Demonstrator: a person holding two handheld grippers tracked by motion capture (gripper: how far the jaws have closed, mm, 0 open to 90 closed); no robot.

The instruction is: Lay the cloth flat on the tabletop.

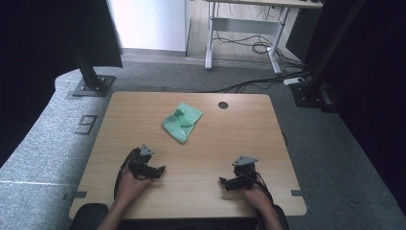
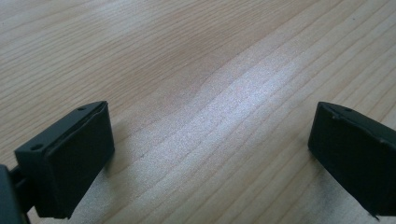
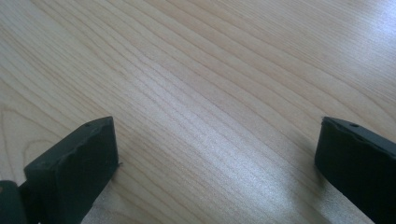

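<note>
Nothing is in hand yet, as far as I can judge. My left gripper [image 1: 160, 168] and right gripper [image 1: 223, 181] both rest low on the pale wood-grain table [image 1: 239, 129], jaws spread wide and empty. The crumpled mint-green cloth [image 1: 182, 121] lies untouched toward twelve o'clock from the left gripper and about eleven o'clock from the right, well apart from both — so reaching, grasping and whatever handling follows are all still ahead of me.

From the high view I get the cloth, both hands and the table's dark round cable hole [image 1: 223, 105]. Each gripper view gives me what that one cannot — a close look at bare wood grain between two black pads [image 2: 70, 158], confirming nothing sits between them.
</note>
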